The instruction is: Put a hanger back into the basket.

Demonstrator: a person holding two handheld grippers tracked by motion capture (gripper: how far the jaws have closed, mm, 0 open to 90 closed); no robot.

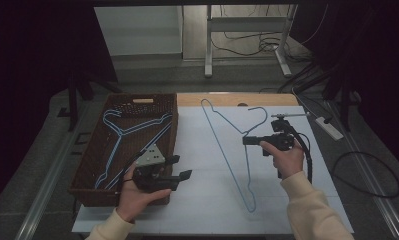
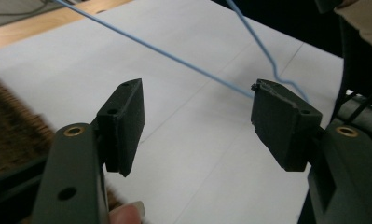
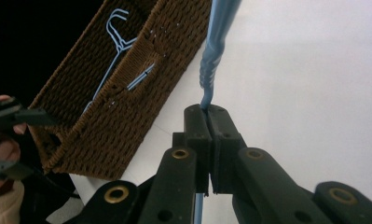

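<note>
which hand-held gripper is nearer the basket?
Left. The left hand-held gripper hangs open beside the basket's near right corner. The right hand-held gripper is farther right over the white table, shut on the hanger at its neck.

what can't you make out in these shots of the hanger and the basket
- Hanger neck: in the right claw view it runs between the shut pads of the right claw, so the pinched stretch is hidden.
- Hanger hook: in the left claw view the top edge cuts it off, beyond the open left claw.
- Basket hangers: the high view is too dim to count them, and the left claw covers their lower ends.
</note>
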